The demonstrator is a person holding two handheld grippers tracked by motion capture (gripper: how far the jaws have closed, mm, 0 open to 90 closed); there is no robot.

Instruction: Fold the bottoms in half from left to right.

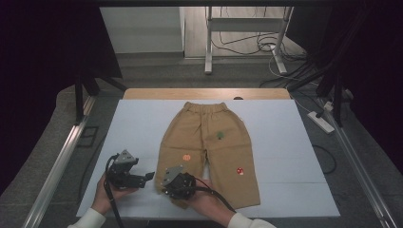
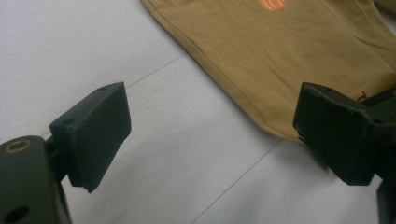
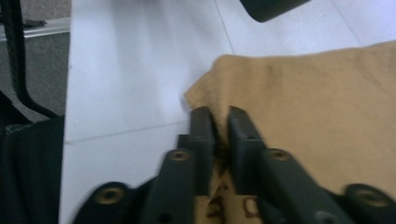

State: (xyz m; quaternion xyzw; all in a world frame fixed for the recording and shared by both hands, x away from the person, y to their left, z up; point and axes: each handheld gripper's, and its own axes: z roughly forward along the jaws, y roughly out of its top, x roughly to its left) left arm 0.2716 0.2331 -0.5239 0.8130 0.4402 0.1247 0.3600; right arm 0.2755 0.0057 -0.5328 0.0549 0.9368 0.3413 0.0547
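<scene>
White tabletop (image 1: 138,137) with faint seam lines, wooden edge at the far side. Lying flat on it, tan children's trousers (image 1: 209,142), waistband far, legs pointing toward the near edge.

The high view is lit evenly from above, with the white surface (image 1: 285,156) rendered bright and the surroundings to left and right left in near darkness. Only soft, short shadows are cast beneath the tan trousers (image 1: 209,142). No glare is seen on the cloth. In the left gripper view, the near black parts are rendered slightly soft, while the fabric weave is held in reasonable focus. In the right gripper view, blur is spread across the whole picture, and the closest parts at the bottom edge are smeared most.
</scene>
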